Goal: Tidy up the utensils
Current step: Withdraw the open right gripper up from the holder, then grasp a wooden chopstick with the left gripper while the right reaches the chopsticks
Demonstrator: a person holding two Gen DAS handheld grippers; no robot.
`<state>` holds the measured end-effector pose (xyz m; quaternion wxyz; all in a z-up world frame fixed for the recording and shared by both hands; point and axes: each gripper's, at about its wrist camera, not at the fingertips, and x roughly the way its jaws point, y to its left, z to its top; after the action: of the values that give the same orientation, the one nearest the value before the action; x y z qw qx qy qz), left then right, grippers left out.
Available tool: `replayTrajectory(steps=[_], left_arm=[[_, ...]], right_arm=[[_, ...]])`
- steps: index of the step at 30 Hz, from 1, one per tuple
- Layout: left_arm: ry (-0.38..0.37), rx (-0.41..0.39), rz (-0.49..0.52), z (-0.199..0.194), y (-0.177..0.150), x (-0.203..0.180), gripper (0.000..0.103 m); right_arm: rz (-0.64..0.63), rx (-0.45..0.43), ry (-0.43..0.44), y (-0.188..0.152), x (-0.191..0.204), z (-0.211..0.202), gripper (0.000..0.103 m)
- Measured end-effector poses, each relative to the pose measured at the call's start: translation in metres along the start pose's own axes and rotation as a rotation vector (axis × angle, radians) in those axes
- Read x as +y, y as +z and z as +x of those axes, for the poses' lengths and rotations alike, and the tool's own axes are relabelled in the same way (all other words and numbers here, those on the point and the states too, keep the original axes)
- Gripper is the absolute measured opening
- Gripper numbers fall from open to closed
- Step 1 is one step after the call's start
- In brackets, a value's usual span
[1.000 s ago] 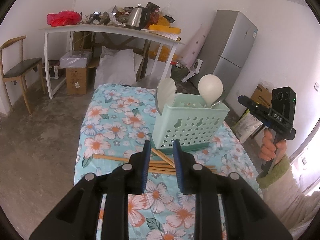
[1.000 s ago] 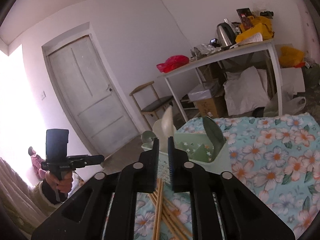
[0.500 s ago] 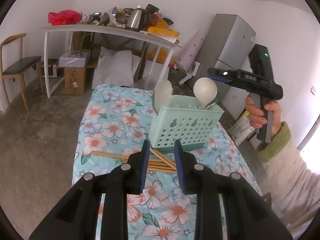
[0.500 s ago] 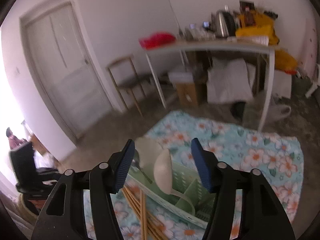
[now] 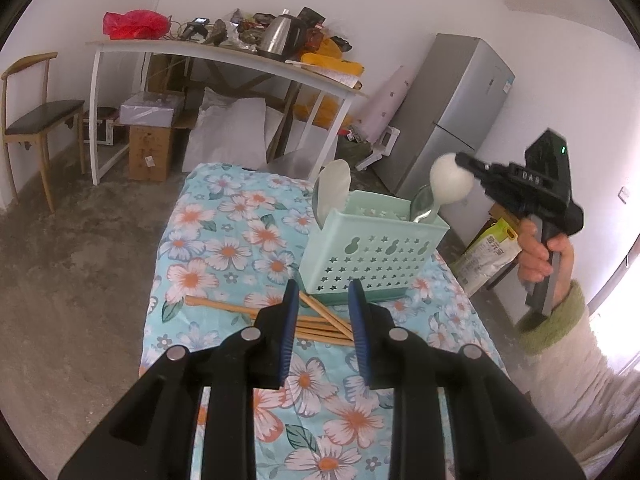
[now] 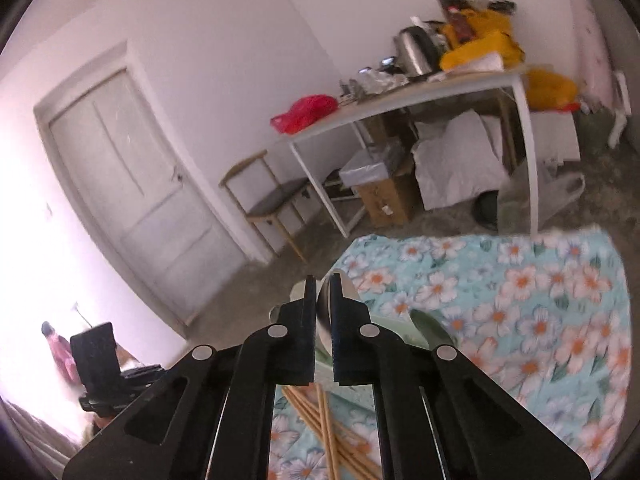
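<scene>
One mint caddy (image 5: 372,256) stands on the floral cloth (image 5: 224,248), three spoons (two pale, one metal) upright in it. About six chopsticks (image 5: 320,320) lie loose just before it. The left gripper (image 5: 322,320) hovers apart, empty; the right gripper (image 6: 324,320) is clamped on the white spoon (image 5: 450,186). Behind: a cluttered table (image 5: 224,52), a fridge (image 5: 452,120)

Both wrist views near, sharing chopsticks (image 5: 320,322).

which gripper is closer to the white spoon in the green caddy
Right. The right gripper is at the white spoon, its fingertips at the bowl; the left gripper hangs over the chopsticks, short of the green caddy.
</scene>
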<state>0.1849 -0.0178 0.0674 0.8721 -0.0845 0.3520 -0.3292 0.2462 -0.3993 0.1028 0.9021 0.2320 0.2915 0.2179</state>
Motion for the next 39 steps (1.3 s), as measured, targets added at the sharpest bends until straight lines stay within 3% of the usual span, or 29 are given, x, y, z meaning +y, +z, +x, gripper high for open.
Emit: replayTrajectory(steps=[6, 10, 18, 21, 30, 35, 39], left_arm=[[-0.008, 0.000, 0.003, 0.001, 0.000, -0.004, 0.024], [-0.007, 0.001, 0.008, 0.000, 0.000, -0.006, 0.024], [-0.001, 0.001, 0.007, 0.000, 0.001, -0.005, 0.024], [-0.002, 0.003, 0.011, 0.000, 0.001, -0.005, 0.024], [-0.004, 0.010, 0.012, 0.003, -0.001, -0.008, 0.024], [0.007, 0.014, 0.007, 0.004, -0.006, -0.006, 0.030], [0.026, 0.052, -0.003, 0.014, -0.016, -0.004, 0.036]], right_arm=[[0.225, -0.049, 0.111, -0.023, -0.039, -0.001, 0.003], [0.311, -0.045, 0.112, -0.038, -0.054, 0.003, 0.002], [0.234, -0.036, -0.011, -0.035, -0.031, -0.008, 0.010], [0.214, -0.059, -0.023, -0.034, -0.029, -0.014, 0.015], [0.205, -0.090, -0.041, -0.044, -0.028, -0.033, 0.015], [0.165, -0.138, -0.065, -0.067, -0.013, -0.062, 0.028], [0.132, -0.079, -0.131, -0.107, -0.001, -0.067, 0.030]])
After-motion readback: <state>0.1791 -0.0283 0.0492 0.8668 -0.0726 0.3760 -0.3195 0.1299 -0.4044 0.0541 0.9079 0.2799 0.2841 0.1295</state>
